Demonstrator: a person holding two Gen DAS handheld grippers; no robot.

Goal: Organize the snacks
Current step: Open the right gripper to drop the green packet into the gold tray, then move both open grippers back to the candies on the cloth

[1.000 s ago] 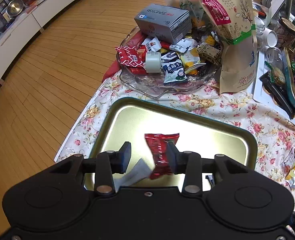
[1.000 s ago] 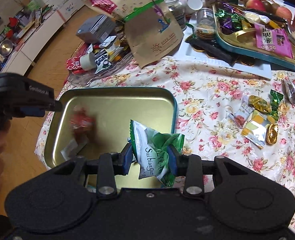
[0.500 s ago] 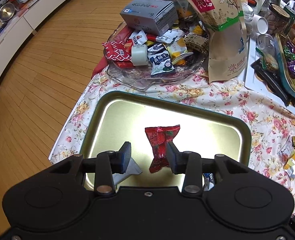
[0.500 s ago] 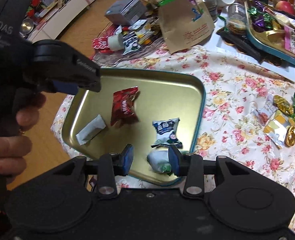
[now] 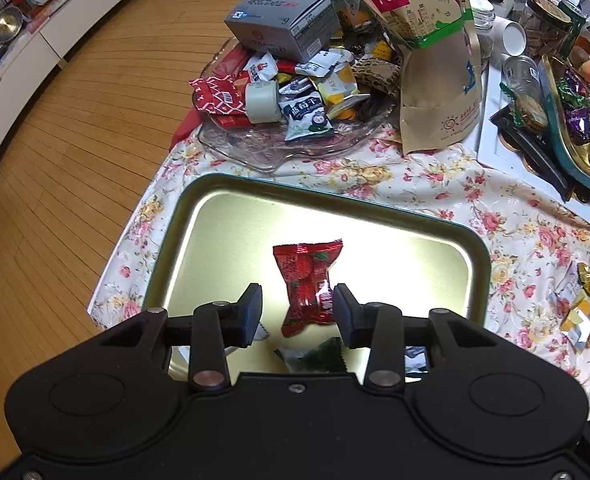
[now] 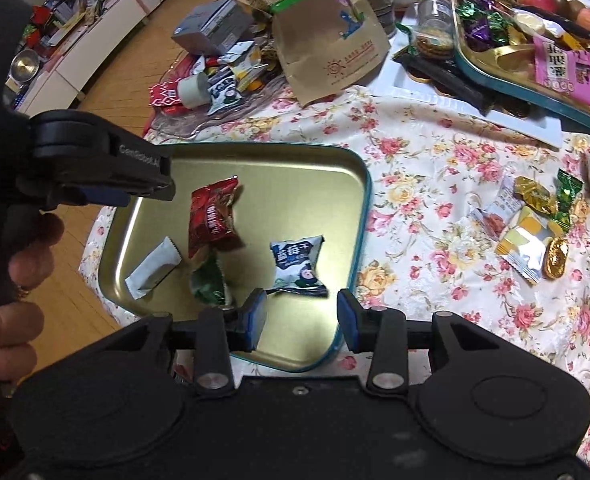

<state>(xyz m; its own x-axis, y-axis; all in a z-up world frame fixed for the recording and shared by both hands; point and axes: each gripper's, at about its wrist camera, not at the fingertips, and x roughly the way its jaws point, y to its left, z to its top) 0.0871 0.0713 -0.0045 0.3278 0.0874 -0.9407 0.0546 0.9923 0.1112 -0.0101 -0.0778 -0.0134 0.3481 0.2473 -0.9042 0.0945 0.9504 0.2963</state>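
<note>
A gold tray with a teal rim [image 5: 231, 216] [image 6: 319, 168] lies on the floral cloth. In it are a red snack packet [image 5: 307, 280] [image 6: 213, 212], a white packet [image 6: 153, 268], a green packet [image 6: 207, 284] and a dark blue-and-white packet [image 6: 297, 260]. My left gripper [image 5: 297, 312] is open above the tray, its jaws either side of the red packet but clear of it. My right gripper [image 6: 301, 316] is open and empty over the tray's near edge. The left gripper also shows in the right wrist view [image 6: 95, 160].
A glass dish [image 5: 287, 148] piled with snacks and a grey box [image 5: 283, 24] stands behind the tray. A brown paper bag [image 5: 431, 52] stands beside it. Loose candies [image 6: 531, 220] lie on the cloth at right. Another tray of sweets [image 6: 535, 52] sits far right.
My right gripper opened and let the green packet fall into the tray, then drew back. The red packet dropped from my left gripper, which rose a little.
</note>
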